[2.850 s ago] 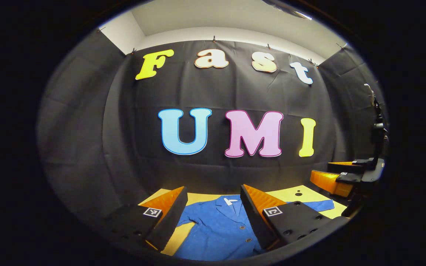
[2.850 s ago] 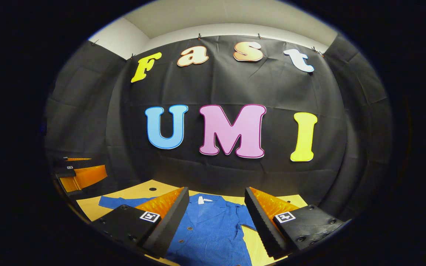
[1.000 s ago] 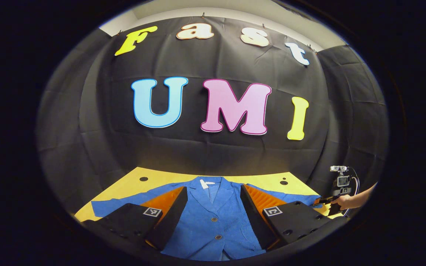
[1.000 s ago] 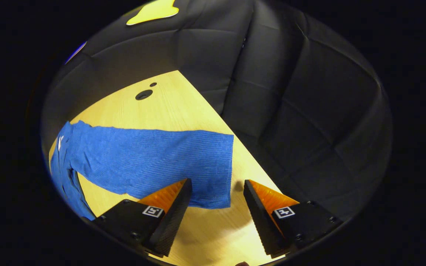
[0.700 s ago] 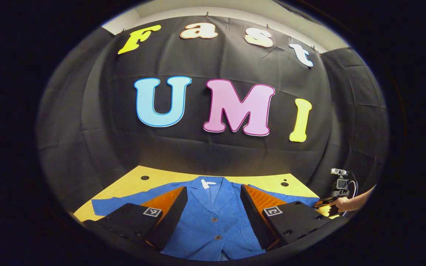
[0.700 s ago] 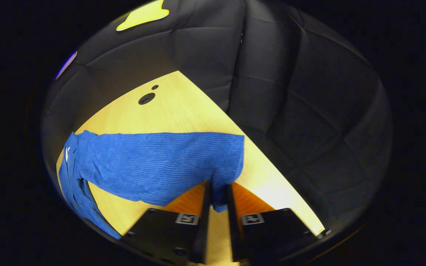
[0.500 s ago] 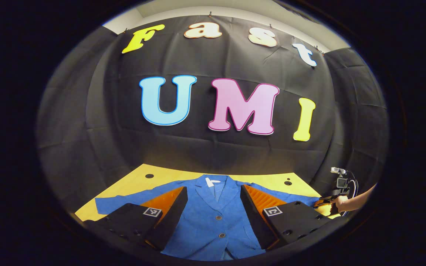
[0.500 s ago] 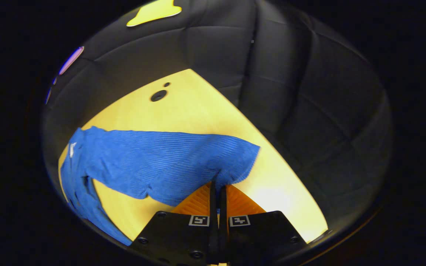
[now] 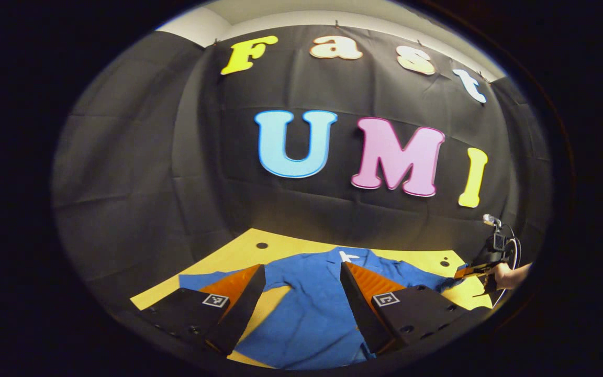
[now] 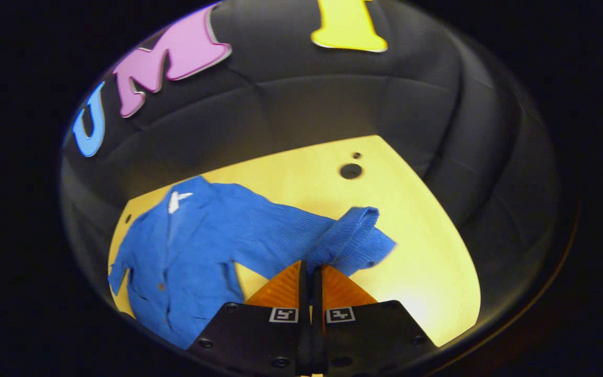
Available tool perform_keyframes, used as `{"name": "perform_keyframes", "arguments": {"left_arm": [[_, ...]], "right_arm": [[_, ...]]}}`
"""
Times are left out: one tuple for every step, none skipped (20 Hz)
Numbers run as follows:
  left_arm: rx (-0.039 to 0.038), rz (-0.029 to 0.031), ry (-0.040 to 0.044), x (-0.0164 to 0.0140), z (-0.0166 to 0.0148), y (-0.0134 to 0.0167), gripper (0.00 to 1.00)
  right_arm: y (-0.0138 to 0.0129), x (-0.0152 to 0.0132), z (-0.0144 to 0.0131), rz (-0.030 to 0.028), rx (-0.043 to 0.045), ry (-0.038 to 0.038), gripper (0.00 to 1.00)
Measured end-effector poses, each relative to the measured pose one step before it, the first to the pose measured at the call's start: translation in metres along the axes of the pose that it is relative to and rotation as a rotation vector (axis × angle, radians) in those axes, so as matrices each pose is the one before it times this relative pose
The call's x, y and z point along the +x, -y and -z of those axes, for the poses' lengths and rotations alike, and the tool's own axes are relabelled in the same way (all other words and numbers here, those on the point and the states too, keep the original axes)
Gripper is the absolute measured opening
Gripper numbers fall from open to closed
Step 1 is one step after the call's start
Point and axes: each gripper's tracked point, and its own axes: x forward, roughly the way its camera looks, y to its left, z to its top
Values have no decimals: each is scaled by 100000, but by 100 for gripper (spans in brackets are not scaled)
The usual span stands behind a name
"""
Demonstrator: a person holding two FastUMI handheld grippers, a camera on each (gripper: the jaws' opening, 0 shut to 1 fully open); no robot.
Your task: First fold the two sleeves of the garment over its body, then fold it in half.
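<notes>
A bright blue ribbed, buttoned jacket-style garment [image 10: 197, 246] lies front-up on the yellow wooden table [image 10: 427, 272], its collar with a small white tag toward the black cloth wall. In the right gripper view, the right gripper [image 10: 310, 269] has its 2 fingers pressed together on the cuff end of one long blue sleeve [image 10: 351, 241] — the cuff is bunched and lifted off the table, curling back on itself, while the sleeve's upper part runs flat to the shoulder. 2 dark round holes [image 10: 351, 170] sit in the tabletop beyond the cuff.

In the left gripper view, the left gripper [image 9: 301, 293] hovers with its fingers wide apart and nothing between them, above the garment's body near the front edge of the table. The other sleeve [image 9: 202, 279] lies stretched out flat to the left. At the far right, a person's hand [image 9: 508, 276] holds the right gripper at the sleeve end.
</notes>
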Motion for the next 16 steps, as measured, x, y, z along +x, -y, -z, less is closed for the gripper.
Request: {"name": "perform_keyframes", "arguments": {"left_arm": [[-1206, -2371, 232, -534, 16, -1245, 82], [-1021, -2482, 65, -410, 46, -1344, 82], [-969, -2451, -191, -650, 435, -1371, 82], [-1129, -2344, -610, -363, 355, -1196, 82], [-1454, -2260, -520, -537, 295, -1164, 82], [-1627, -1803, -238, -449, 217, -1091, 82], [-1264, -1893, -188, -461, 231, -1200, 82], [-922, -2314, -98, -396, 122, -1274, 82], [-659, -1983, 32, -440, 160, -1170, 82], [-605, -1955, 48, -395, 15, -1124, 82], [-632, -1971, -109, -376, 201, -1055, 82], [-689, -1817, -215, -330, 121, -1077, 82], [-632, -1556, -52, -334, 128, -865, 82], [-503, -1222, 57, -327, 58, -750, 82], [-266, -926, -266, -289, 271, -716, 82], [-74, -568, -382, -252, 180, -571, 82]], "right_arm": [[-3296, 129, -1352, -5589, -2232, 1496, 4], [-3335, 601, -988, -5958, -2009, 1071, 5], [-3266, 703, -873, -5355, -1986, 229, 5], [-3368, 735, -358, -5494, -1728, -206, 5], [-3119, 709, -206, -4595, -1469, -753, 5], [-3126, 1045, 362, -4479, -1875, -1231, 4], [-2780, 1222, 346, -3729, -2080, -1120, 5], [-2706, 1402, 437, -3383, -2244, -1423, 4], [-2473, 1284, 708, -3536, -1432, -2109, 4], [-2764, 1271, 1042, -3995, -637, -2867, 4], [-2503, 1088, 857, -3900, -219, -2255, 5], [-2183, 1352, 829, -3615, -461, -1554, 5], [-2382, 1447, 1044, -4132, -466, -1173, 5], [-1717, 1261, 605, -2565, -800, -165, 5], [-1278, 1143, 434, -1340, -1102, 667, 4], [-708, 598, 442, 828, -591, 761, 6]]}}
